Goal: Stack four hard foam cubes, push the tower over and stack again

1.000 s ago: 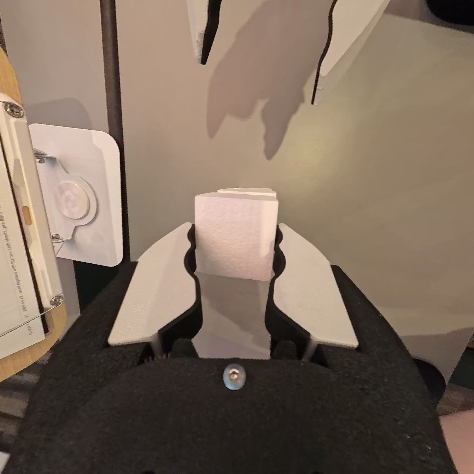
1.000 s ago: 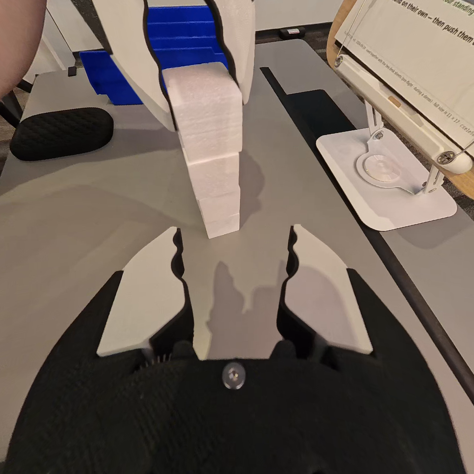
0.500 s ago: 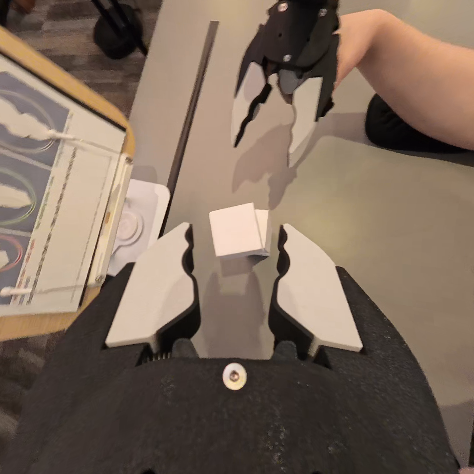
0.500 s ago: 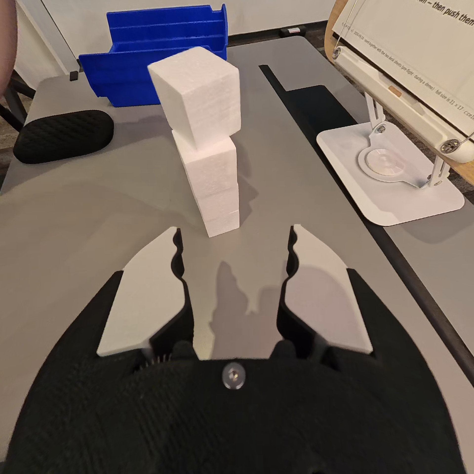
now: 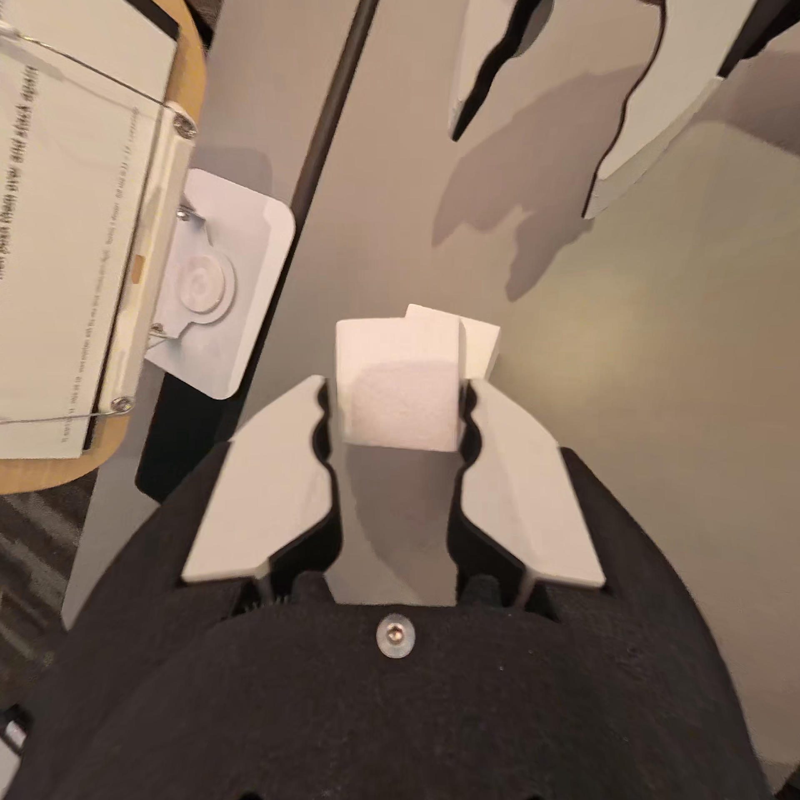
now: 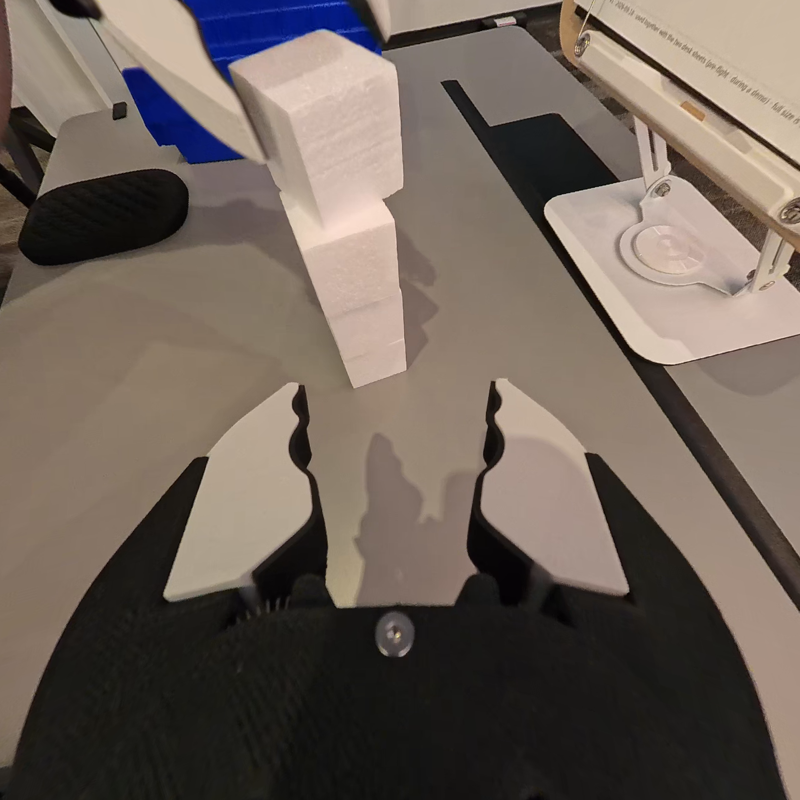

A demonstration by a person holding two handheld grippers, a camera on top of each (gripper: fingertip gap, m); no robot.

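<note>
Top cube (image 5: 400, 389) between left gripper (image 5: 398, 389) fingers, atop tower (image 6: 359, 277)

White hard foam cubes (image 6: 346, 143): grainy, matt, layered texture on sides. Grey tabletop (image 6: 130, 368): smooth, slight sheen. White gripper fingers (image 6: 255, 489): smooth matt plastic, black edging. Black gripper body (image 6: 389, 714): fuzzy, cloth-like. Blue bin (image 6: 281, 17): glossy plastic. White stand base (image 6: 606, 311): smooth.
</note>
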